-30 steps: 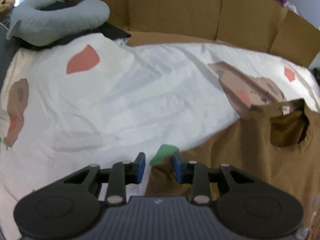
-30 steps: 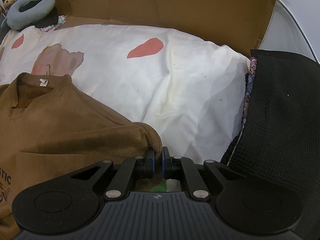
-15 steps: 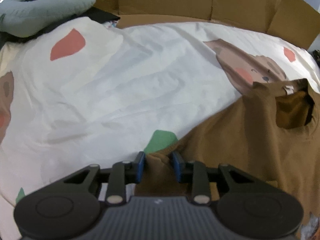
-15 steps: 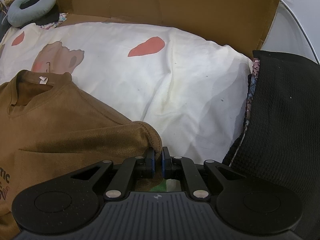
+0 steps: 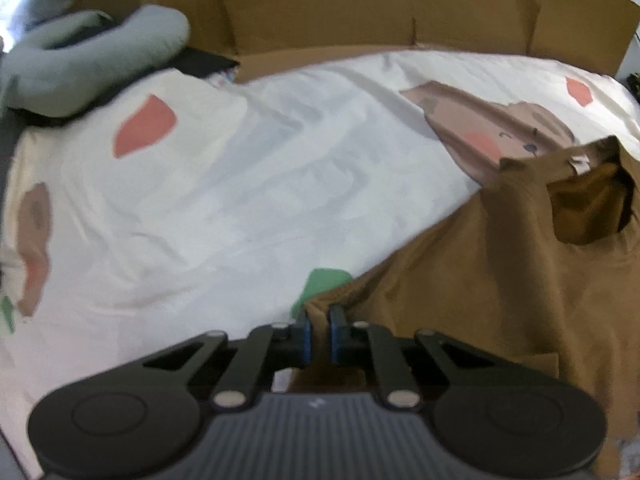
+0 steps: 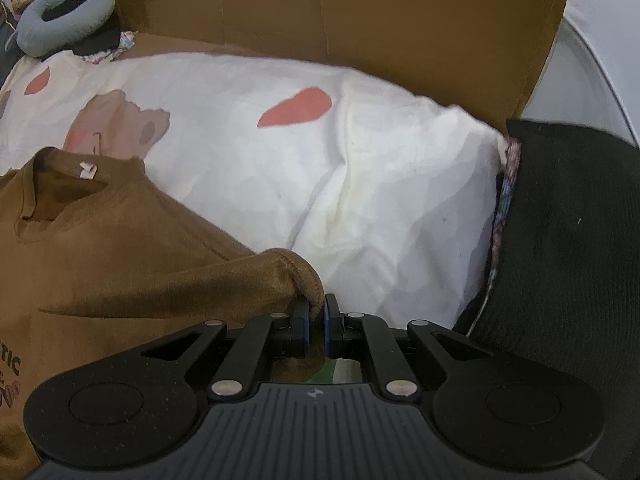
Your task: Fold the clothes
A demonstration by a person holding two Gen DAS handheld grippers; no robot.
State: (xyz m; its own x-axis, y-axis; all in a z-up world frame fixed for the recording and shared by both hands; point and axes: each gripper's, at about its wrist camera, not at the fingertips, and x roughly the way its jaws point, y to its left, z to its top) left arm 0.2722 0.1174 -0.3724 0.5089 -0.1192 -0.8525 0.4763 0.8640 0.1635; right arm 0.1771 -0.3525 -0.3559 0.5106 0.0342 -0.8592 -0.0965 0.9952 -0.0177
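**Both sleeves pinched, shirt spread on the bed**

Right now the brown T-shirt [image 6: 120,264] lies front-up on the white printed bedsheet [image 5: 248,184], collar toward the cardboard wall [image 6: 320,12] at the far edge of the bed. Left gripper [image 5: 318,330] has its jaws closed on a bunched bit of the shirt's left sleeve edge, beside a green patch in the sheet print. Right gripper [image 6: 314,322] is clamped on the right sleeve cuff, which curls up over its fingertips.

Risks from here:
- Both bites are shallow, right at the hem. A quick pull or lift could let the fabric slip out of one side and skew any fold.
- Left pinch may have caught the sheet too; can't tell. If so, the sheet drags along.
- Black knit fabric [image 6: 568,264] sits just beside the right gripper at the bed's right edge; a wide swing could snag it.
- Collar is gaping, so the body could wrinkle when moved.
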